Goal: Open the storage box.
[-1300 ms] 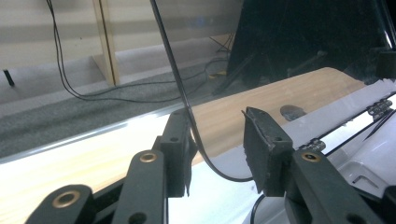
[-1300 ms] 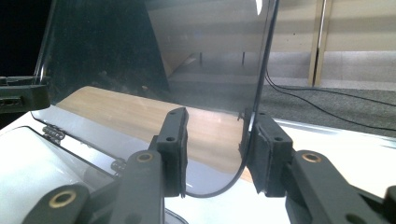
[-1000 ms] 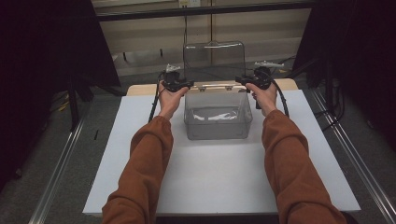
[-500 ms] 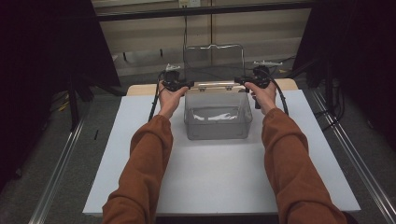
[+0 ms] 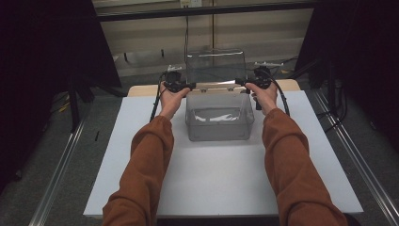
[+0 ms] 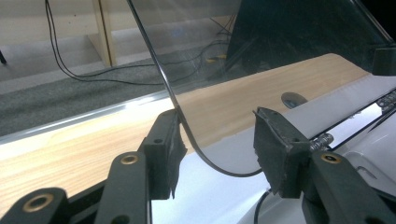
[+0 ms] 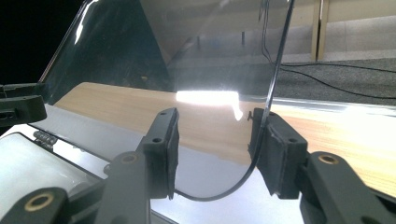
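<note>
At frame centre, the box (image 5: 219, 117) sits on the bench (image 5: 141, 165), lid (image 5: 215, 66) raised; my left tool (image 5: 184, 86) and right tool (image 5: 241, 83), both wide, should push its corners back evenly.

Rust-orange long sleeves (image 5: 146, 160) — black hand-held gripper (image 6: 219, 149) jaws, brass-coloured rivets, ragged black pads (image 6: 273, 140) — black trailing cables.

Clear box (image 5: 219, 117), white table (image 5: 221, 183), black claws.
</note>
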Available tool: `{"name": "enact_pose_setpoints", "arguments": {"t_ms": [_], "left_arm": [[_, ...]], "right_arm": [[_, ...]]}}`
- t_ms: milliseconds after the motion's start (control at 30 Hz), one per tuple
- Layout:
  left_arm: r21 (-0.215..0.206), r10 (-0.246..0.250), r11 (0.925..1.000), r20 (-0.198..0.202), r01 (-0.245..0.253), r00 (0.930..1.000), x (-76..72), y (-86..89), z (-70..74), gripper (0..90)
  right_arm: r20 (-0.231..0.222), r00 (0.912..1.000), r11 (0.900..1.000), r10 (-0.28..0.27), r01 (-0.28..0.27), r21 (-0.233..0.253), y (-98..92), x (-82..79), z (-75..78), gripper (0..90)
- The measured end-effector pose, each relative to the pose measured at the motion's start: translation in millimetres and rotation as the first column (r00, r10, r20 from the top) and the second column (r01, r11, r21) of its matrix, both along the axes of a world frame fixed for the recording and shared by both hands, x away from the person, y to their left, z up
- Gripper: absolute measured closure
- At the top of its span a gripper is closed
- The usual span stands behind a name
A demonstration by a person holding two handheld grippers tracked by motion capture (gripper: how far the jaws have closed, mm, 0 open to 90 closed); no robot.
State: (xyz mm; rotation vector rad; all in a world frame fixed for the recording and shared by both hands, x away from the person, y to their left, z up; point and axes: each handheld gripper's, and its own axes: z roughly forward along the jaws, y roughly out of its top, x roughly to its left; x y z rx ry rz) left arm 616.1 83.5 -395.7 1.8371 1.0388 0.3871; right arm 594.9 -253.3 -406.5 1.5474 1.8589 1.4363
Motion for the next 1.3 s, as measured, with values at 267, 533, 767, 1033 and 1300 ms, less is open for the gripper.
{"name": "enact_pose_setpoints", "arguments": {"t_ms": [267, 533, 767, 1033, 1300], "left_arm": [[0.028, -0.001, 0.9996, 0.002, 0.001, 1.0000, -0.5, -0.3, -2.1, 50.8], [0.016, 0.003, 0.9999, 0.007, -0.003, 1.0000, -0.2, -0.6, -5.2, 50.6], [0.042, 0.006, 0.9991, 0.045, -0.008, 0.9990, -1.9, -3.3, -8.7, 47.7], [0.003, 0.018, 0.9998, 0.055, -0.018, 0.9983, -1.5, 0.9, -10.4, 38.7], [-0.013, 0.032, 0.9994, 0.073, -0.031, 0.9968, -6.0, 2.8, -5.7, 25.3]], "right_arm": [[-0.092, 0.9954, 0.998, -0.025, 0.030, 0.056, -1.6, 1.7, -10.6, 44.8], [-0.065, 0.9964, 0.998, -0.055, 0.055, 0.000, 2.1, 1.9, -10.4, 38.2], [-0.031, 0.9970, 0.997, -0.070, 0.069, -0.034, 6.7, 0.7, -9.0, 27.7], [0.025, 0.9968, 0.996, -0.075, 0.077, -0.050, 6.0, -2.0, -1.9, 23.2], [0.066, 0.9951, 0.992, -0.073, 0.079, -0.097, 7.2, -7.8, 2.0, 14.3]]}}
